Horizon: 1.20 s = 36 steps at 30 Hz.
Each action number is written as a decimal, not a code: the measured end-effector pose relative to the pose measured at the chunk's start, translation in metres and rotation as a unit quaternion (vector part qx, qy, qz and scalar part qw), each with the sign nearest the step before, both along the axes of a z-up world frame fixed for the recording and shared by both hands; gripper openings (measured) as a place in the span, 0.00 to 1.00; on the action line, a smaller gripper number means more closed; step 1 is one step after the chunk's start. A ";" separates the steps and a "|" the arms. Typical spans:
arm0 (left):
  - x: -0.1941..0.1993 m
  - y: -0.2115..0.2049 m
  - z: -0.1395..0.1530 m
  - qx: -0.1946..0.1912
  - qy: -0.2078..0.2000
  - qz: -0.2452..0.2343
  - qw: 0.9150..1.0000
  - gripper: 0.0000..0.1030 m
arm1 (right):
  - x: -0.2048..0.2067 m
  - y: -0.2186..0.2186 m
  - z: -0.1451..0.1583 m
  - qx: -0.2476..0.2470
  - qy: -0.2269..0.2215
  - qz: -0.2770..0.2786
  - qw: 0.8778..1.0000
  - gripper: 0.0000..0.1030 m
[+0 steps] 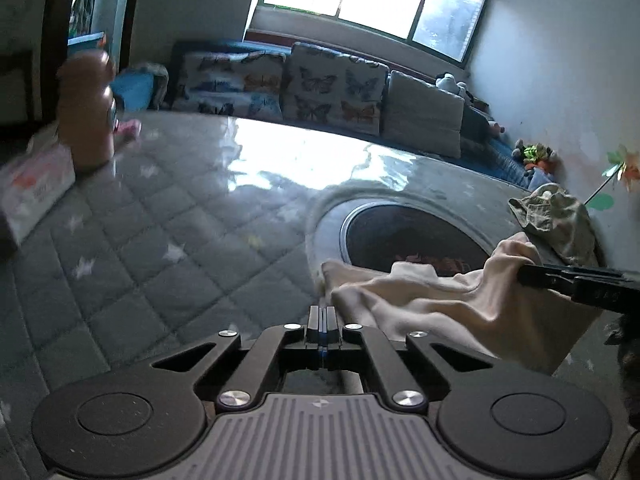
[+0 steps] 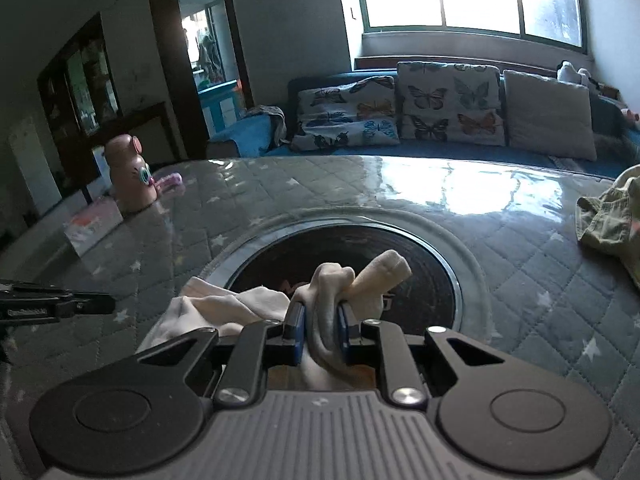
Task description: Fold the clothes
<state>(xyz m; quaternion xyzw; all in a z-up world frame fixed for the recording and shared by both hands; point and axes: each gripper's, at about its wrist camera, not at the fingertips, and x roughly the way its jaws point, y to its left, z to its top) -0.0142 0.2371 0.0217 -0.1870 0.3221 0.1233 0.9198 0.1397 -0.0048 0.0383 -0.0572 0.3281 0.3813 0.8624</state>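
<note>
A cream cloth lies crumpled over the near rim of a round dark inset in the quilted grey tabletop. My right gripper is shut on a bunched fold of it, and a rolled end pokes up past the blue pads. From the left wrist view, the right gripper lifts the cream cloth at the right. My left gripper is shut, with the cloth's left edge just beside its tips. In the right wrist view the left gripper stands a little apart from the cloth, nothing visibly between its fingers.
An olive green garment sits crumpled at the table's right edge. A pink bottle and a white packet stand at the far left. Behind the table is a blue sofa with butterfly cushions under a bright window.
</note>
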 end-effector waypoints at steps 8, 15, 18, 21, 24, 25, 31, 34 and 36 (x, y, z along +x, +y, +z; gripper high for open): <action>0.016 -0.014 -0.015 -0.017 0.006 -0.023 1.000 0.41 | 0.012 -0.034 -0.017 -0.024 0.015 -0.059 0.998 0.15; 0.037 -0.026 -0.025 -0.015 0.028 -0.018 0.999 0.58 | 0.024 -0.051 -0.042 -0.009 0.061 -0.067 0.996 0.30; 0.043 -0.026 -0.030 -0.015 0.035 -0.014 0.999 0.58 | 0.029 -0.057 -0.046 0.002 0.076 -0.064 0.995 0.35; 0.047 -0.029 -0.030 -0.008 0.034 -0.018 0.999 0.53 | 0.035 -0.060 -0.050 0.011 0.092 -0.058 0.994 0.36; 0.050 -0.031 -0.031 -0.010 0.031 -0.024 0.999 0.29 | 0.036 -0.059 -0.052 0.013 0.094 -0.052 0.994 0.34; 0.051 -0.030 -0.032 -0.015 0.029 -0.025 0.999 0.24 | 0.036 -0.058 -0.052 0.013 0.093 -0.050 0.994 0.31; 0.040 -0.033 -0.015 -0.002 0.003 -0.008 1.000 0.13 | 0.027 -0.051 -0.034 0.021 0.072 -0.045 0.996 0.16; 0.025 -0.028 0.001 0.009 -0.019 0.003 1.000 0.12 | 0.020 -0.040 -0.017 0.028 0.058 -0.025 0.998 0.16; 0.013 -0.021 0.010 0.017 -0.028 0.014 0.999 0.12 | 0.016 -0.027 -0.008 0.030 0.049 -0.009 0.998 0.16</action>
